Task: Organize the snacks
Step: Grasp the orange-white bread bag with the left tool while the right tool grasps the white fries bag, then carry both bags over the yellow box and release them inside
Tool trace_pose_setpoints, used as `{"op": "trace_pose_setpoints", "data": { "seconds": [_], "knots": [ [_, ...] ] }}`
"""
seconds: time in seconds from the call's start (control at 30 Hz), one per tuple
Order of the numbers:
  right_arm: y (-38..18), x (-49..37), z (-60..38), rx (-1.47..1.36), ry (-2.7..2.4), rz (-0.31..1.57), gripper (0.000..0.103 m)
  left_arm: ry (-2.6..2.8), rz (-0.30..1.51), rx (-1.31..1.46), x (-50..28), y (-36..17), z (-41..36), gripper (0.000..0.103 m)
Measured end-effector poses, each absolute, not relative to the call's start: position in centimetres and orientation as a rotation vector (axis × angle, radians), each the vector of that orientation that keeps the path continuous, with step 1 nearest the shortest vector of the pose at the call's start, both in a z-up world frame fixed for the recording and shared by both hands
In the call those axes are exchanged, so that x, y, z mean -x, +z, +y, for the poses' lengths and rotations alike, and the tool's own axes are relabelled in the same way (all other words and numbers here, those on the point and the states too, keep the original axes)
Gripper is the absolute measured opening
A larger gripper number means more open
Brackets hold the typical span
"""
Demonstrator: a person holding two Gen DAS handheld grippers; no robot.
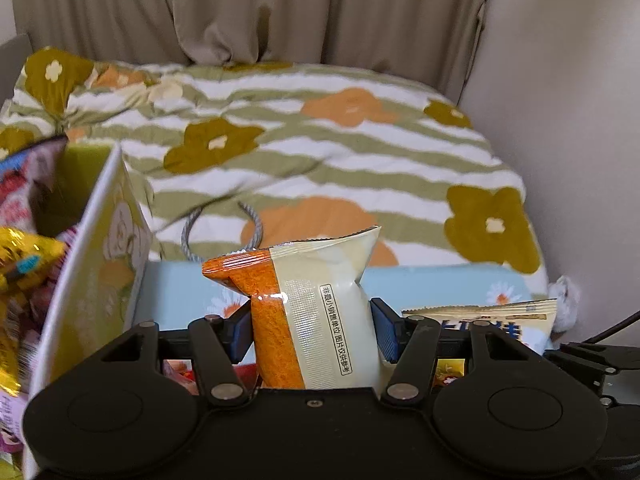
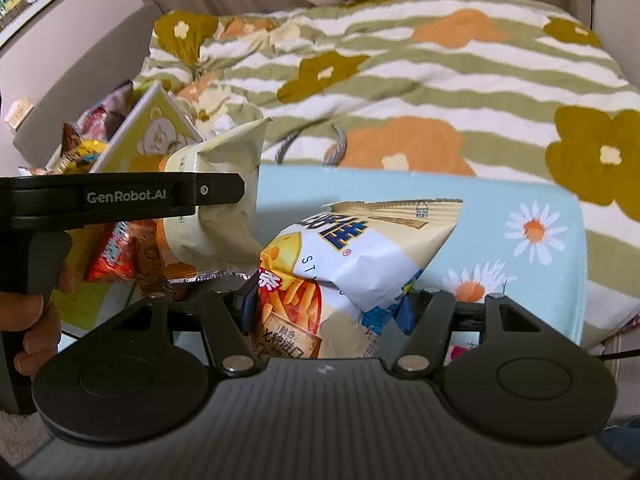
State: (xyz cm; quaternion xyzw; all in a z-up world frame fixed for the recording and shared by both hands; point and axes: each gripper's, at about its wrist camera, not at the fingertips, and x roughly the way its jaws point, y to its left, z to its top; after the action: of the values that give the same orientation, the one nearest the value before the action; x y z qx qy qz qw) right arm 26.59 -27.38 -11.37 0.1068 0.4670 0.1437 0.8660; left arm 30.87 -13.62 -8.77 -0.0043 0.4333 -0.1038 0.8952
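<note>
Mid-task. Left gripper (image 1: 312, 330) clamped on orange-and-cream snack packet (image 1: 316, 312), held above blue box (image 1: 180, 292). Right gripper (image 2: 326, 310) closed around white chip bag (image 2: 360, 256), same box. Several snacks already in yellow box (image 1: 92, 248); more left to sort.
</note>
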Motion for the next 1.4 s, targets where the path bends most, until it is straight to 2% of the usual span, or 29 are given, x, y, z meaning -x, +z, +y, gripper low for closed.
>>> {"op": "trace_pose_setpoints", "data": {
  "seconds": [0.33, 0.67, 0.87, 1.17, 1.2, 1.27, 1.3, 1.4],
  "knots": [
    [-5.4, -24.5, -25.5, -0.185, 0.332, 0.827, 0.077, -0.181, 0.721, 0.076, -25.8, -1.7, -9.4, 0.063],
    [0.6, -23.2, -17.7, -0.145, 0.441, 0.687, 0.077, -0.042, 0.581, 0.101, -20.4, 3.1, 0.3, 0.063],
    [2.1, -22.5, -11.3, -0.168, 0.466, 0.655, 0.077, 0.009, 0.576, 0.065, -19.1, 3.5, 6.6, 0.063],
    [1.5, -22.2, -3.4, -0.182, 0.442, 0.694, 0.077, -0.011, 0.633, 0.034, -19.2, 0.9, 13.6, 0.064],
    [1.4, -22.0, -2.9, -0.182, 0.434, 0.7, 0.077, -0.018, 0.638, 0.032, -19.3, 0.6, 14.2, 0.066],
    [1.1, -22.0, -1.6, -0.18, 0.412, 0.712, 0.077, -0.021, 0.644, 0.015, -19.7, -0.3, 14.9, 0.085],
    [1.0, -21.9, -1.1, -0.178, 0.4, 0.716, 0.077, -0.011, 0.644, 0.0, -19.6, -0.7, 15.2, 0.1],
    [0.4, -21.9, 0.0, -0.173, 0.36, 0.728, 0.077, -0.032, 0.647, -0.015, -19.6, -1.8, 16.5, 0.102]
  ]
}}
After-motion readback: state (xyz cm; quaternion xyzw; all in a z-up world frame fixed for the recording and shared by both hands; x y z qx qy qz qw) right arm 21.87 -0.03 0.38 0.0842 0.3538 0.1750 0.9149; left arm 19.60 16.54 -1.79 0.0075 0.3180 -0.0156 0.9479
